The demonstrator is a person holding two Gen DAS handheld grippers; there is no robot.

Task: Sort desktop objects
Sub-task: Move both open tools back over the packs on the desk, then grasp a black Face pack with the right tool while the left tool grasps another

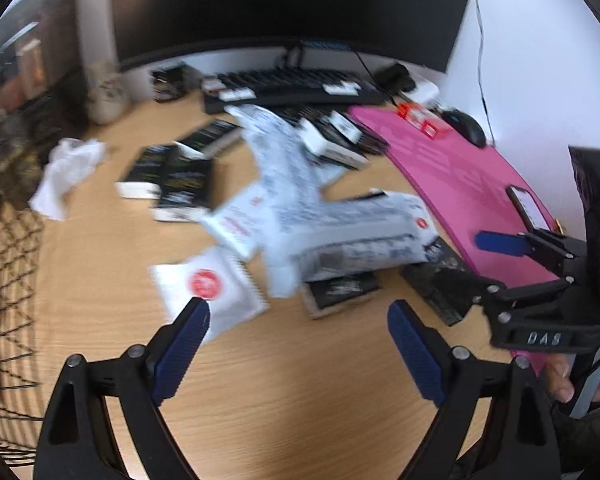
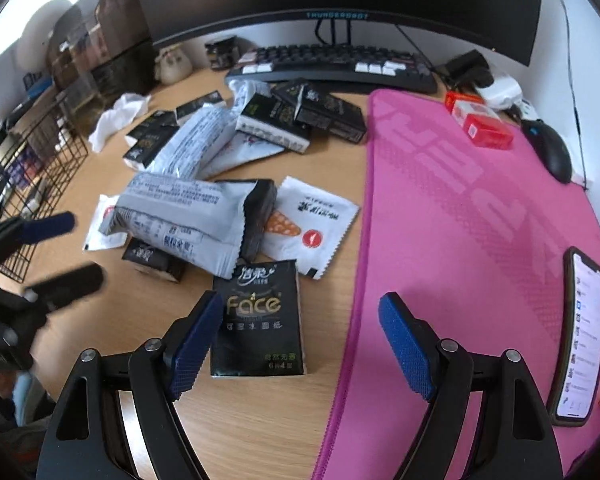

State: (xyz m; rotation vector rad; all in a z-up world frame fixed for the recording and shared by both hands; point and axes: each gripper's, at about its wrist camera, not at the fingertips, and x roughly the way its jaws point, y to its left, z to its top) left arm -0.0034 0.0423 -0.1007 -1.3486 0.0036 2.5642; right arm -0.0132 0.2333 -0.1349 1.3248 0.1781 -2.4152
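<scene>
A heap of packets lies on the wooden desk [image 2: 260, 420]: grey-white wrapped packs [image 2: 180, 208], black tissue packs and flat white sachets [image 2: 316, 224]. My right gripper [image 2: 300, 312] is open and empty, low over the desk, with a black "Face" tissue pack [image 2: 258, 320] just beyond its left finger. My left gripper [image 1: 298, 316] is open and empty above the desk, its left fingertip in front of a white sachet with a red seal [image 1: 208, 288]. The long grey-white pack [image 1: 356, 236] lies ahead of it. The view is blurred.
A pink desk mat [image 2: 480, 220] covers the right side, with a phone [image 2: 580, 336], red boxes [image 2: 484, 124] and a black mouse [image 2: 552, 148] on it. A keyboard [image 2: 332, 66] and monitor stand behind. A black wire basket [image 2: 32, 184] stands at left. Crumpled white paper [image 2: 116, 118] lies nearby.
</scene>
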